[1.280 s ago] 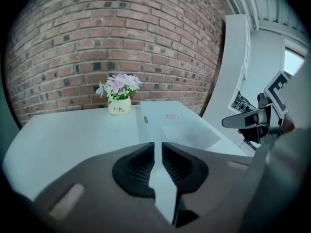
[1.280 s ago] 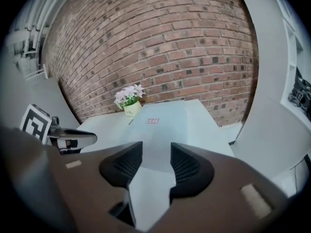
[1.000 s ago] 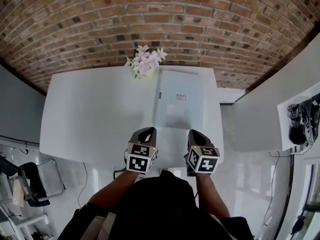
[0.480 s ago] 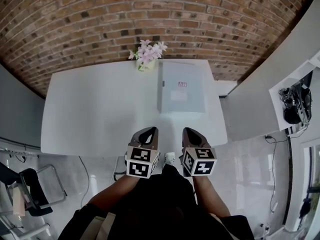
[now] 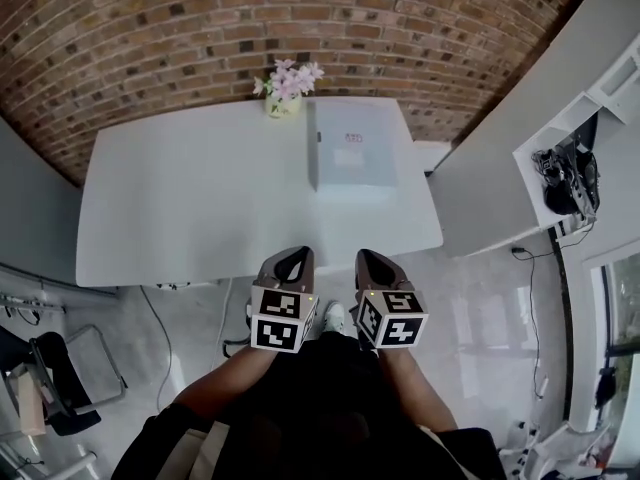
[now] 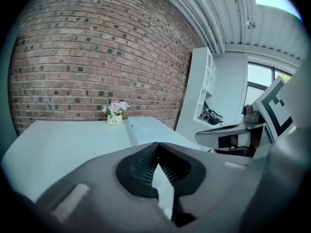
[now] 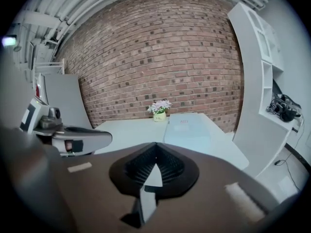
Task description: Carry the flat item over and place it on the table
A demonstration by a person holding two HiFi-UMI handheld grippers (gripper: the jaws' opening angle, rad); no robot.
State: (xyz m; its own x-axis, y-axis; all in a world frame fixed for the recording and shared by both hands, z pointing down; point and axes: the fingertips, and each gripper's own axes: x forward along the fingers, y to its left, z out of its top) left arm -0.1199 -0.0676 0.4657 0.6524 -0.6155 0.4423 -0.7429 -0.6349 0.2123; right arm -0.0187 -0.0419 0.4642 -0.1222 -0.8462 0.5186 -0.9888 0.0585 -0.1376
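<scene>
Head view: flat panel (image 5: 350, 158) already lies on the table (image 5: 180, 218), just right of the flower pot (image 5: 283, 93). Left gripper (image 5: 292, 260) and right gripper (image 5: 368, 260) have jaws closed on nothing, well apart from the flower pot. Placement looks done, nothing left to carry.

Scene is being lit brightly and evenly. The white surface (image 5: 200, 208) is being washed close to glare, with hardly any shadow being cast on it. Daylight is being admitted through a window (image 6: 260, 81) at the right of the left gripper view. The brick wall (image 5: 300, 28) is being bent by fisheye distortion; corners of both gripper views are being vignetted black.
</scene>
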